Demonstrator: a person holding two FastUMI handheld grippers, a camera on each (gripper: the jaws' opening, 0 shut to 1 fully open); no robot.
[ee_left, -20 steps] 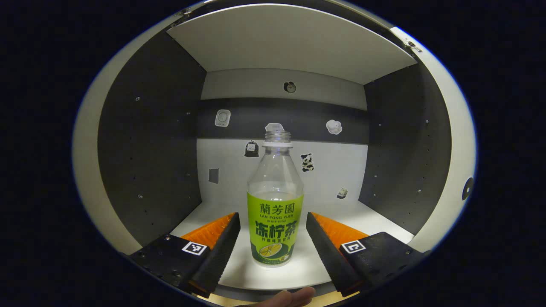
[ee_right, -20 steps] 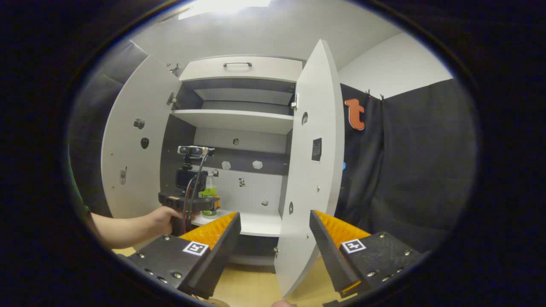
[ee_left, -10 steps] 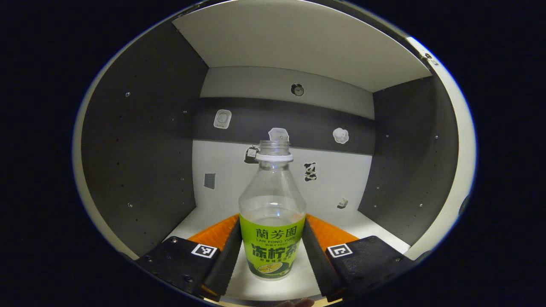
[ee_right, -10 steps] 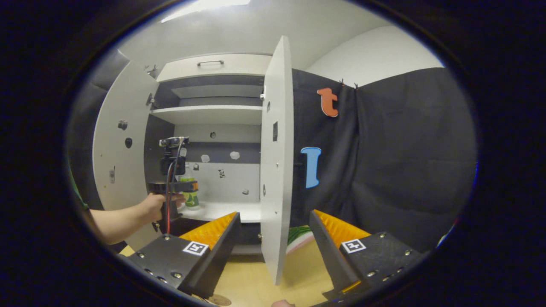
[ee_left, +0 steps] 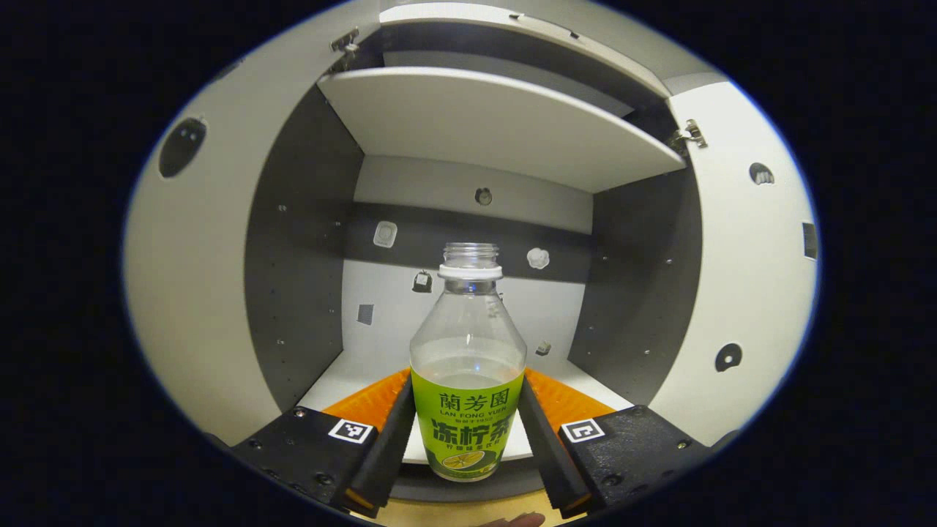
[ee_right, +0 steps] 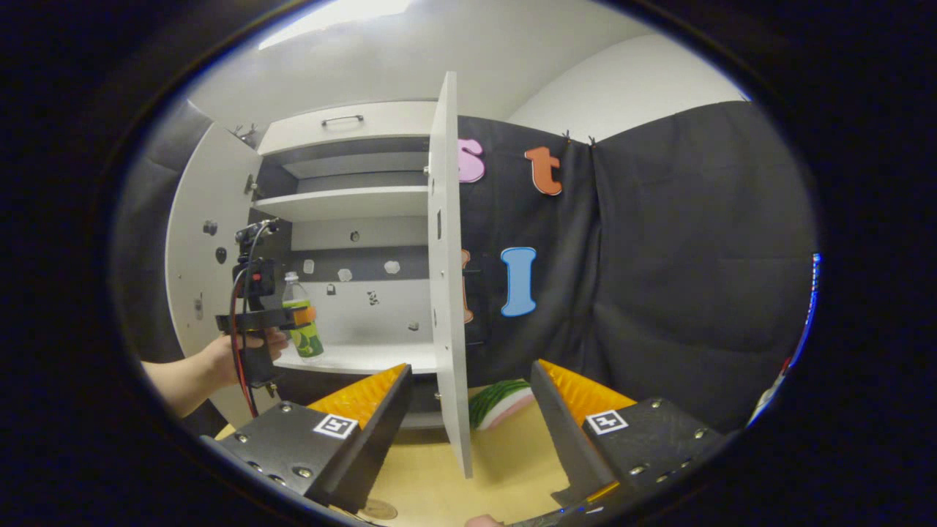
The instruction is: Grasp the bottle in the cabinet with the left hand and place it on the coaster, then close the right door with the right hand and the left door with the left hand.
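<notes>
The left tool (ee_left: 467, 432) is clamped on the bottle (ee_left: 468, 366), one finger pressing each side of its labelled lower body. In the right gripper view the same tool (ee_right: 299, 316), held by a hand (ee_right: 227, 359), carries the bottle (ee_right: 301, 322) at the front edge of the cabinet's lower shelf (ee_right: 366, 359), its base looking just clear of the shelf, between the open left door (ee_right: 198, 278) and the open right door (ee_right: 445, 293).

The bottle stands upright, long axis vertical. Its uncapped mouth points at the upper shelf (ee_left: 498, 124); it looks empty, though clear liquid cannot be ruled out.

The right tool (ee_right: 468, 410) hangs unclenched and holds nothing, above the pale wooden table (ee_right: 505, 476).

Risks, as I judge them: the body is thin plastic and smooth, so a light clamp may let it slip or swing, while a hard one may buckle the wall. With no cap, any tilt could spill whatever is inside. On the way out, the neck could clip the right door's edge if the path swings wide. A round thing at the table's near edge (ee_right: 377, 509) may be the coaster; I cannot tell.
</notes>
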